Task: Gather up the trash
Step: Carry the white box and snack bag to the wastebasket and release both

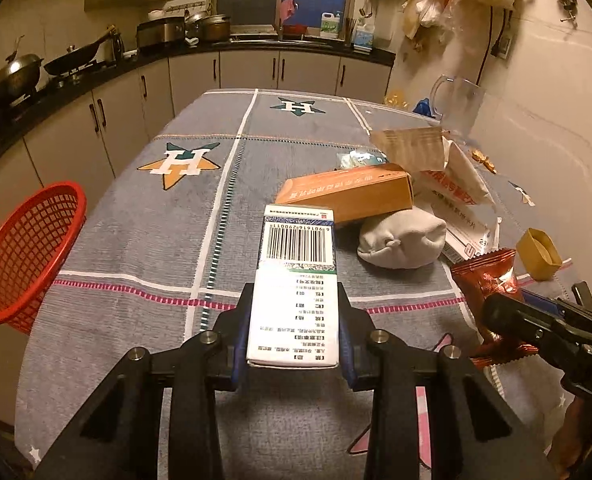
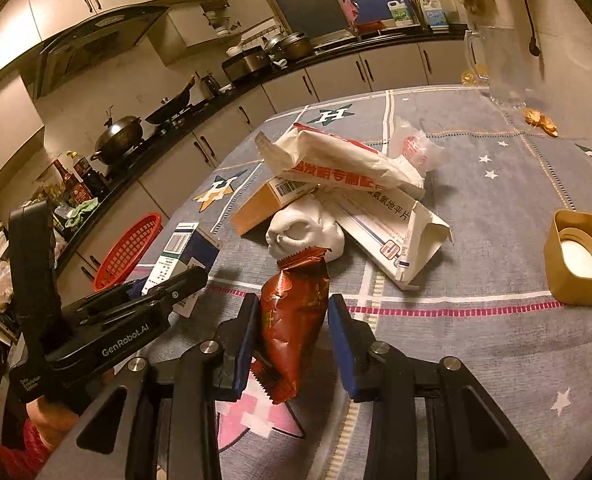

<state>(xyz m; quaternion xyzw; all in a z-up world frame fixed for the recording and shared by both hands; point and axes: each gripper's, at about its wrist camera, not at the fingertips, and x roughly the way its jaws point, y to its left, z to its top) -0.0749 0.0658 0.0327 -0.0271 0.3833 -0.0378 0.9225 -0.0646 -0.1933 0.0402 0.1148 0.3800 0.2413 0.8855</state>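
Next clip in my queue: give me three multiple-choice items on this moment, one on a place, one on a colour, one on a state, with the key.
1. Where is the red plastic mesh basket?
A. at the table's left edge
B. on the kitchen counter
C. on the pile of packets

2. What colour is the crinkled foil snack wrapper in the right gripper?
A. green
B. dark red
C. white

3. What is the state of the left gripper?
A. open, nothing between its jaws
B. shut on nothing
C. shut on the white barcoded carton

Key: 1 A, the basket sits beside the cloth-covered table on the left; 2 B, the foil is dark red; 3 C, both jaws press the carton's sides.
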